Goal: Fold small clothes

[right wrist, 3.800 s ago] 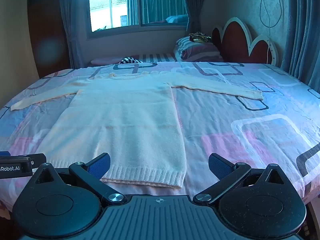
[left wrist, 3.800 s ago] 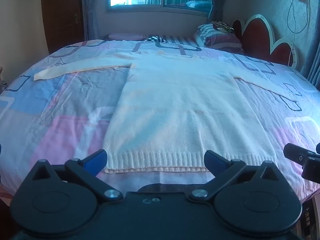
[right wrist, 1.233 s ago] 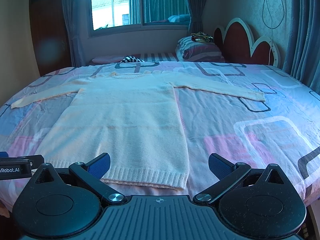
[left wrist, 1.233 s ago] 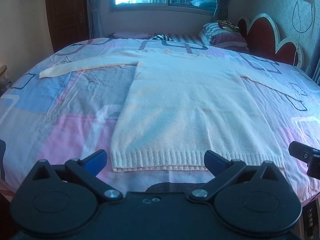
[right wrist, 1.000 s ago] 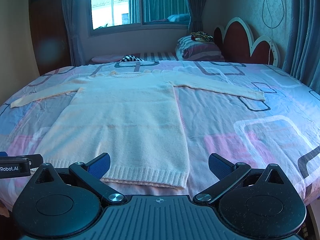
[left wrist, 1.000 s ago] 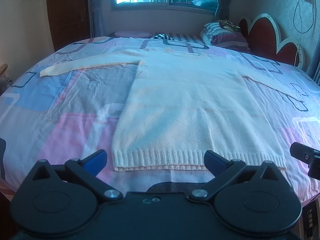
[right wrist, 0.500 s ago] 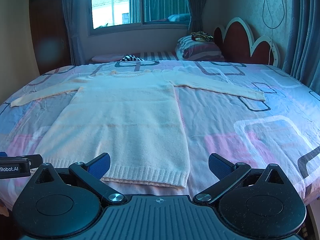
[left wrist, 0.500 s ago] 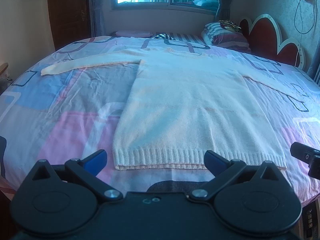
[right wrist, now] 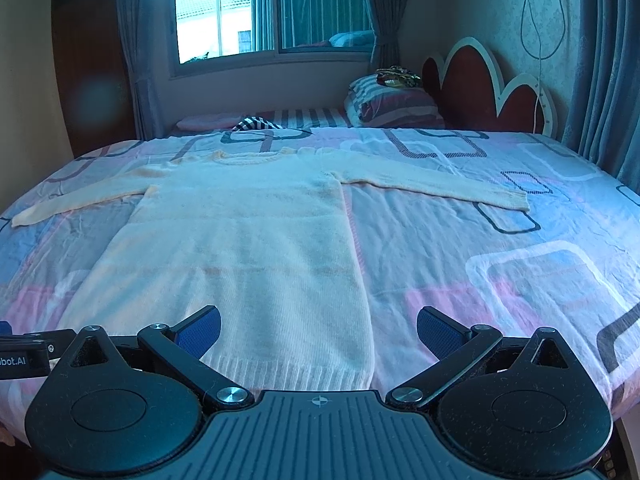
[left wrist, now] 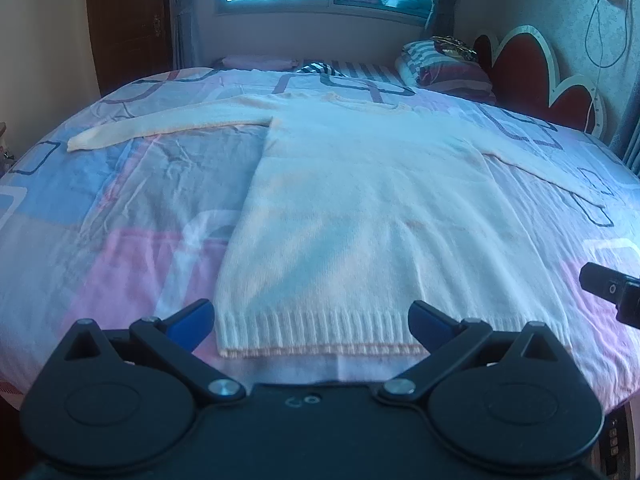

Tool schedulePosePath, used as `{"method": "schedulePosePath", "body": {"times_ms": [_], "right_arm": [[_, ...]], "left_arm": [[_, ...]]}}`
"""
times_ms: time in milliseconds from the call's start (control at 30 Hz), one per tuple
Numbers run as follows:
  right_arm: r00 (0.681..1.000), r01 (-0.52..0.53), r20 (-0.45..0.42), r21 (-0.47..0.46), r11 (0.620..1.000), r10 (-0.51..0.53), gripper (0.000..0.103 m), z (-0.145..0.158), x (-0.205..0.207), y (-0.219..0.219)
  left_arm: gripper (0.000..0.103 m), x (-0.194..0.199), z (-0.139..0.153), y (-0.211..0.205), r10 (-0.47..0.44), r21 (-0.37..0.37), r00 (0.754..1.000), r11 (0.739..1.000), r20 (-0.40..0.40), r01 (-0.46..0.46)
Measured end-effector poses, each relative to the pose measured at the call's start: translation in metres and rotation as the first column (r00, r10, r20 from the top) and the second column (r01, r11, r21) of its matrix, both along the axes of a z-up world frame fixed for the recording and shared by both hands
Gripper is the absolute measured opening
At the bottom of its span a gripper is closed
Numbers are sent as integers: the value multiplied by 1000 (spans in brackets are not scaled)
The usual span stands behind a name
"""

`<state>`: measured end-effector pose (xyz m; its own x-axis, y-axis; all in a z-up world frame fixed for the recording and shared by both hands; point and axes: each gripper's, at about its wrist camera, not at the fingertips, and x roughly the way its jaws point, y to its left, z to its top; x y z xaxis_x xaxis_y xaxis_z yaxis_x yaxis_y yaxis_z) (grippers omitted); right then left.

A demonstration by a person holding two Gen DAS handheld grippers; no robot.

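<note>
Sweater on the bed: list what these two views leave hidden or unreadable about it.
- Left wrist view: the sweater hem's right end sits behind the left hand-held gripper finger; the right cuff blurs near the picture edge.
- Right wrist view: the hem's left part is covered by the right hand-held gripper body.
- Both views: the underside, against the bedsheet, is hidden.

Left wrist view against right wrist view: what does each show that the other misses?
Only the left wrist view shows the sweater's whole ribbed hem and the wooden door. Only the right wrist view shows the right sleeve's cuff and the curtain beside the bed. Both show the cream sweater spread flat on the patterned bedsheet, the striped pillow, and open grippers, left gripper and right gripper, short of the hem.
</note>
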<state>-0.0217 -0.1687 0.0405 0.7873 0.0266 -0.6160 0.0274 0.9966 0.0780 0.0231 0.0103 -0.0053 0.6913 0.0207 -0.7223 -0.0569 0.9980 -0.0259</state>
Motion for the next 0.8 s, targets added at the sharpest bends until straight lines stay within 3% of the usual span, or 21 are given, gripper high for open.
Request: {"method": "schedulePosePath", "body": {"times_ms": [167,333,467,567,800], "right_arm": [[999,27,24,6,1000,-27,103,3,31,-10],[997,70,35,6,998,-70,103,4,68,-27],[994,93,49,-8,996,-93,103,3,96,-47],[993,111,50,-17,994,-110,103,2,119,-65],[981,183,67,-21,983,-182,103,-6,173,-117]], "left_arm": [[103,30,-2,4,-24,-82,999,996,-39,21],[103,59,-2,-3,-42,-39,999,998,-18,41],[102,90,-1,1,-69,-113,998,991,-5,68],[101,119,-3,-4,-110,-96,993,990,-36,107],[102,171,-3,-12,-29,-92,999,995,27,31]]}}
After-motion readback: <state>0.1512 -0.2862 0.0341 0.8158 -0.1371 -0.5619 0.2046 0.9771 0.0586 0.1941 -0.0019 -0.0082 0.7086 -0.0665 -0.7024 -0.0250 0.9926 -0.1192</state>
